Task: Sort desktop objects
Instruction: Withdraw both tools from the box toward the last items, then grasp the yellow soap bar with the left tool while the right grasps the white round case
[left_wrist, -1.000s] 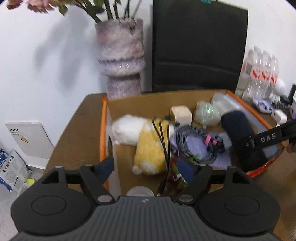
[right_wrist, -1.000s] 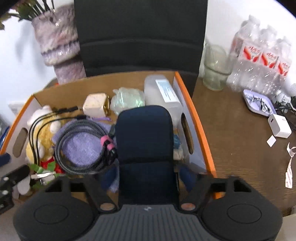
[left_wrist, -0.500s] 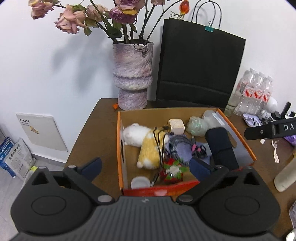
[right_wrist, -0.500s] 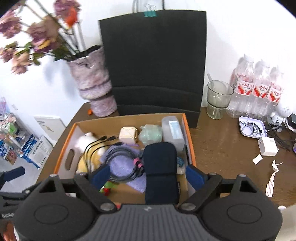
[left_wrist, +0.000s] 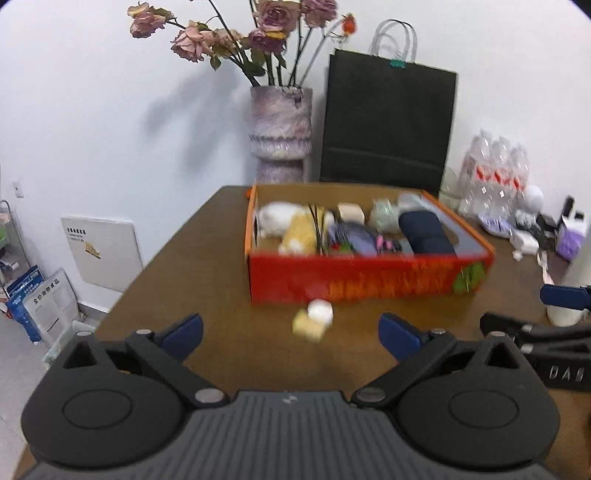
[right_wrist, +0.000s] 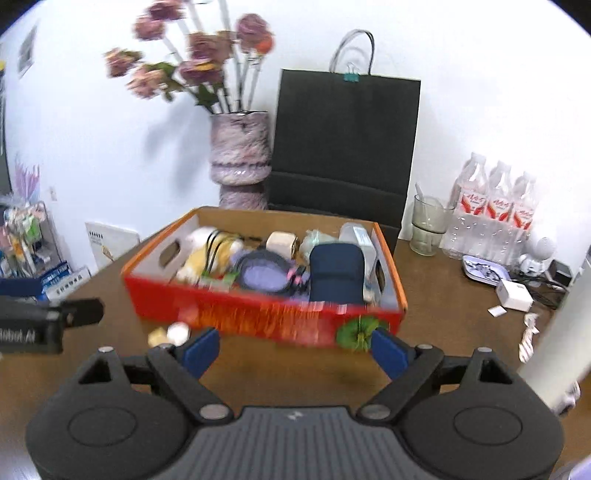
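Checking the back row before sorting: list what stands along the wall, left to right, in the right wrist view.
Mottled purple vase of dried roses → black paper bag → clear glass tumbler → pack of water bottles.

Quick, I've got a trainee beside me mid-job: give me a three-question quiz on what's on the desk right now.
1. True or false: the left tool holds something.
2. Where does the dark blue pouch lie? A) beside the water bottles B) in the red box C) in the black paper bag
3. What lies on the table just in front of the box?

Key: 1 false, both tools are open and empty. 2 B. 3 Two small blurred things, one white, one yellowish.
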